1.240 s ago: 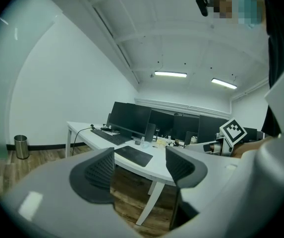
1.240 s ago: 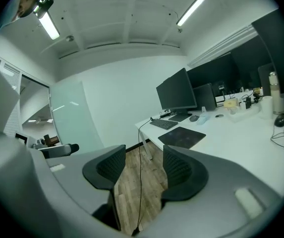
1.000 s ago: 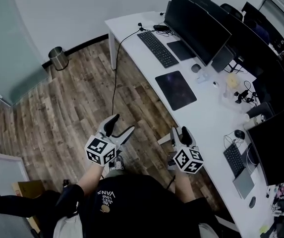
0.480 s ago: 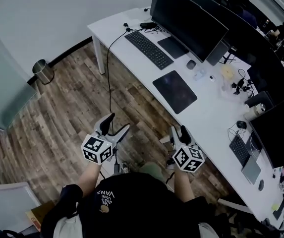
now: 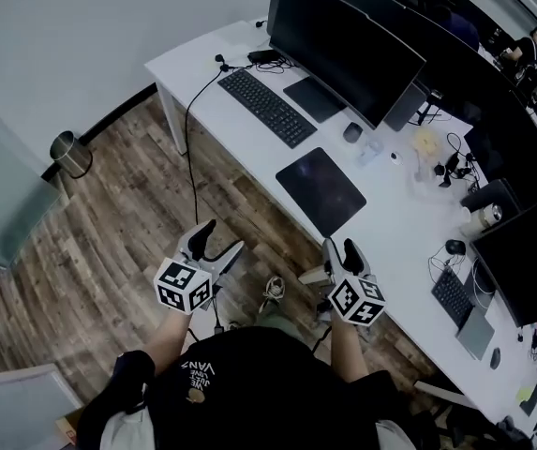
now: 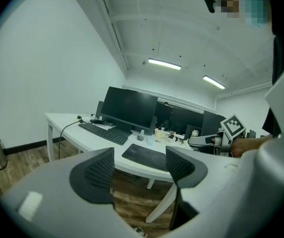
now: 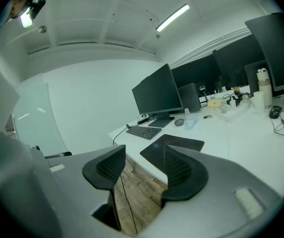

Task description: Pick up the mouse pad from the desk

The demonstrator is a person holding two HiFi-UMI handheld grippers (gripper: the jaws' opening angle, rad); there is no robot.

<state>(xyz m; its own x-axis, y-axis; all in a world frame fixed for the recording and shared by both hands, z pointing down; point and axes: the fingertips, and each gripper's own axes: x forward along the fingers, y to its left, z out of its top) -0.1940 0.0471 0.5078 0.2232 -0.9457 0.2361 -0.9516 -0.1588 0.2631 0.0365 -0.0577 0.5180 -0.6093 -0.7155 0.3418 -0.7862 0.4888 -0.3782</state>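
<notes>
On the far left, well out to the side of the left gripper [image 5: 223, 240], stands a small round metal waste bin [image 5: 69, 150] on the brown wood-plank floor [image 5: 127, 214]. That gripper hangs over the floor, short of the long white desk [image 5: 390, 223], its 2 jaws spread wide with nothing between them; its own view frames only the desk edge and floor through the gap [image 6: 139, 170].

Ahead of both grippers and a little to the right of the left one, the flat dark rectangular mouse pad [image 5: 320, 190] lies near the desk's front edge, untouched. Beyond it sit a black keyboard [image 5: 266, 108] and a wide black monitor [image 5: 343, 50].

The right gripper [image 5: 340, 251] hovers just short of the desk edge, the pad straight ahead, its jaws likewise set wide and empty; in its own view the pad [image 7: 181, 142] shows just past the jaw tips [image 7: 142, 167].

Over the last 1 second the desk has swung round in the head view and the pad has drawn nearer to the grippers, while both keep the same spread. I judge the person is still walking up, so the reach has not begun, and the right gripper is the better placed for it.
</notes>
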